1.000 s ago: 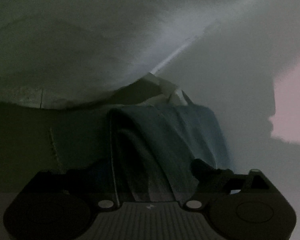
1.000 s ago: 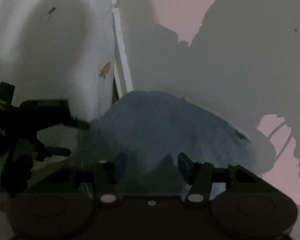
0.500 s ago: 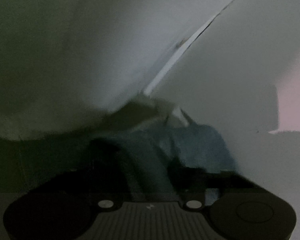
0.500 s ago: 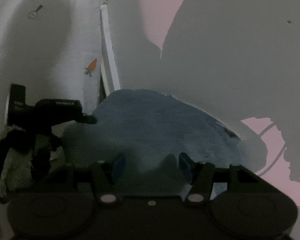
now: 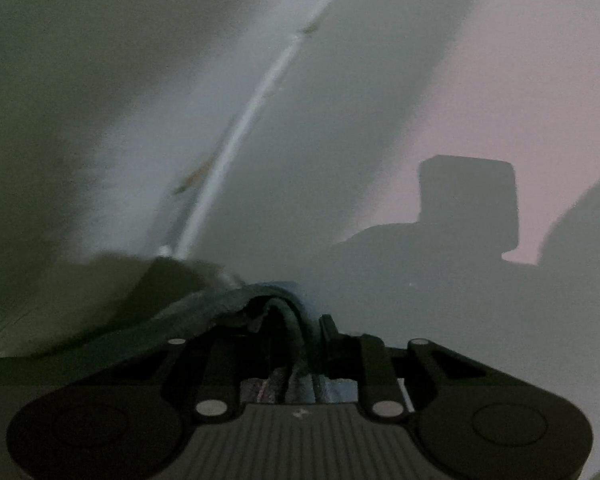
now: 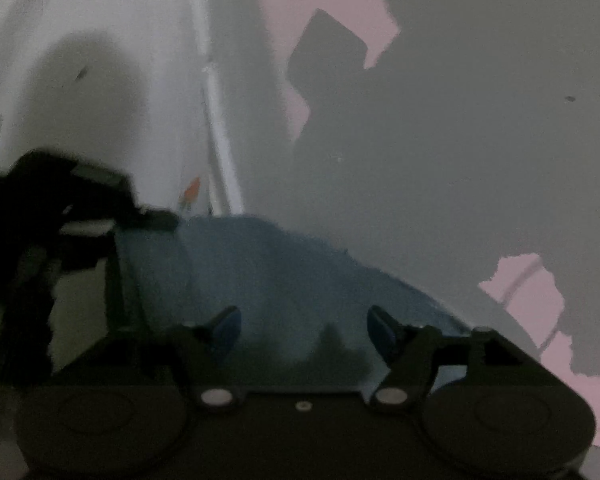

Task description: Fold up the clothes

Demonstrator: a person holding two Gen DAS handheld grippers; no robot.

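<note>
A blue-grey garment (image 6: 284,276) lies spread in front of my right gripper (image 6: 304,326), whose blue-padded jaws stand wide apart above the cloth and hold nothing. In the left wrist view my left gripper (image 5: 290,320) is shut on a bunched fold of the same blue garment (image 5: 276,300), which rises between the jaws. The left gripper also shows in the right wrist view (image 6: 156,218), a dark shape at the garment's far left edge. The scene is dim and blurred.
A white sheet with small carrot prints (image 6: 100,92) lies at the left, ending in a white edge strip (image 6: 220,168). A pale pink surface (image 5: 500,92) with dark gripper shadows stretches to the right.
My left gripper has closed on the bunched garment fold and swung, so less cloth shows before it. My right gripper stays open over the garment, little moved.
</note>
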